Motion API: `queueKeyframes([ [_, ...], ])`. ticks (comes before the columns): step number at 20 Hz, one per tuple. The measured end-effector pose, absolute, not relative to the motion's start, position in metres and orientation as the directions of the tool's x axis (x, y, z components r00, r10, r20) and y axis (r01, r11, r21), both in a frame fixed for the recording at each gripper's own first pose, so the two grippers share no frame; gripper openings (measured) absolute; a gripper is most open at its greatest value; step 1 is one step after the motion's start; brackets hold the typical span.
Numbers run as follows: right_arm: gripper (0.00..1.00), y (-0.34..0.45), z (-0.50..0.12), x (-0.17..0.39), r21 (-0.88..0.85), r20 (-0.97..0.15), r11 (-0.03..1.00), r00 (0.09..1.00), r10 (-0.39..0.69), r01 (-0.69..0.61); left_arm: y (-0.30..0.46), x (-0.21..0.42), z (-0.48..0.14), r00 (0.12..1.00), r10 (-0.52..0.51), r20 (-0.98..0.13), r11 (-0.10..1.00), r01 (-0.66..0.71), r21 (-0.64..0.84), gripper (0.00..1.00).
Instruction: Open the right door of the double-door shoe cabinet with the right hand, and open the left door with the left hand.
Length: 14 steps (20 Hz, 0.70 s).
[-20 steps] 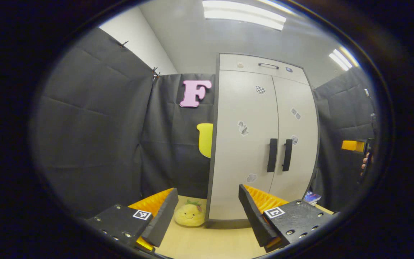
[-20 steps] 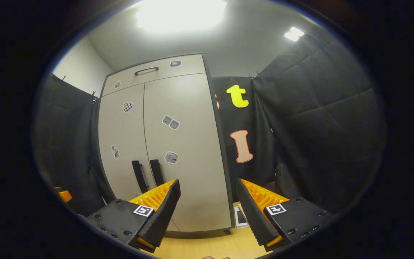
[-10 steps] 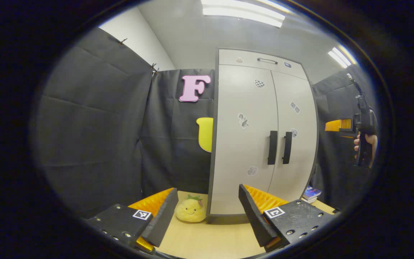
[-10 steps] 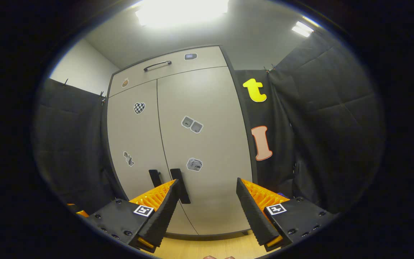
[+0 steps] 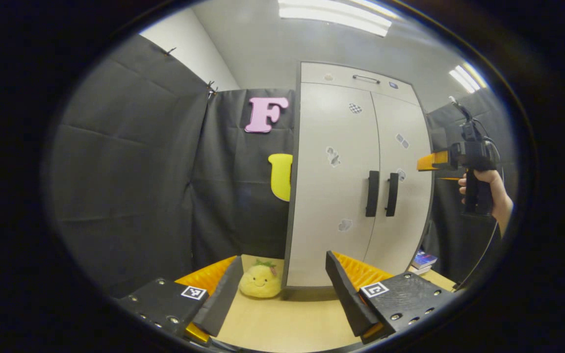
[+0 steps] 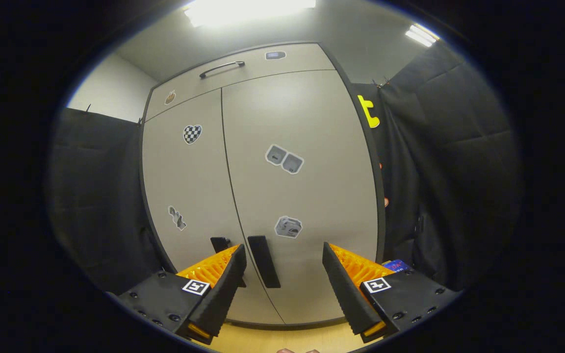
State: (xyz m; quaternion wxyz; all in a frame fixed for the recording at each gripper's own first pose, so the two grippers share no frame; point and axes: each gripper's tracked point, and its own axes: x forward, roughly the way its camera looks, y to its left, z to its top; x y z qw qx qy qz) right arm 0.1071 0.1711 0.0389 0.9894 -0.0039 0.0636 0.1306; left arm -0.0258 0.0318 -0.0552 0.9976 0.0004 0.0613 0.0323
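The tall beige shoe cabinet (image 5: 341, 147) stands with both doors closed, two black vertical handles at the seam. In the left gripper view the left door handle (image 5: 372, 193) and right door handle (image 5: 392, 194) are far ahead of my open left gripper (image 5: 282, 289). The right gripper (image 5: 432, 162), held by a hand (image 5: 496, 191), hovers beside the cabinet's right edge. In the right gripper view the right door (image 6: 302, 186) looms close; its handle (image 6: 264, 261) stands between the fingers of my open right gripper (image 6: 282, 287), a little ahead. The left handle (image 6: 219, 243) peeks behind the left finger.
A yellow plush toy (image 5: 260, 285) sits on the wooden floor (image 5: 282, 323) at the cabinet's left foot. A few books (image 5: 422, 260) lie by its right foot. A top drawer with a handle (image 6: 221, 68) caps the cabinet. Black cloth walls close in on both sides.
My right gripper has moved closer to the cabinet and left, so the right handle now sits between its fingers. In the left gripper view it has risen and neared the cabinet. The left gripper barely moved.
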Motion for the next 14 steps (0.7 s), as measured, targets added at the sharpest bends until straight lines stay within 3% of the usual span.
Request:
queueKeyframes([
  [8,0.98,0.208,-0.017,0.155,-0.013,-0.263,0.961,0.929,0.262,-0.275,0.061,-0.038,-0.082,0.975,0.122,-0.185,0.992,-0.121,0.018,0.99],
  [14,0.98,0.221,-0.041,0.184,-0.073,-0.301,0.963,0.926,0.228,-0.261,0.075,-0.024,-0.09,0.972,0.128,-0.199,0.99,-0.136,-0.03,0.99],
])
